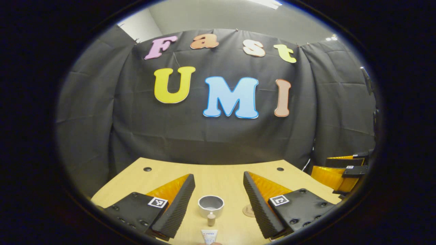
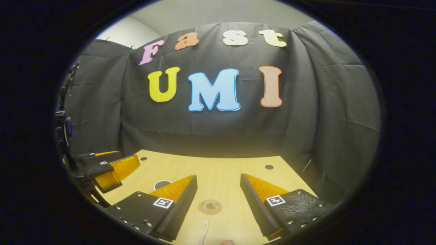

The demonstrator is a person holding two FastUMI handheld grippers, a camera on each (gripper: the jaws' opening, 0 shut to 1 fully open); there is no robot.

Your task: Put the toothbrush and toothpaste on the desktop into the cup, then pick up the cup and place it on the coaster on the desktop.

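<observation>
Left tool [image 1: 219, 204] open above cup [image 1: 211, 205], toothpaste [image 1: 209, 236], coaster [image 2: 209, 206] apart

Upright cup [image 1: 211, 205] on the desktop [image 1: 218, 177] between the left gripper's [image 1: 219, 204] wide-apart fingers [image 1: 177, 207].

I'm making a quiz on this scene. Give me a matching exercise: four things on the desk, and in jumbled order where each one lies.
Things:
1. cup
2. toothpaste
3. coaster
4. toothbrush

Places:
A. at the bottom edge, left gripper view
B. between the right gripper's fingers, mid-desk
C. between the left gripper's fingers, standing upright
D. nearer than the coaster, right gripper view

Pairs: 1-C, 2-A, 3-B, 4-D
</observation>
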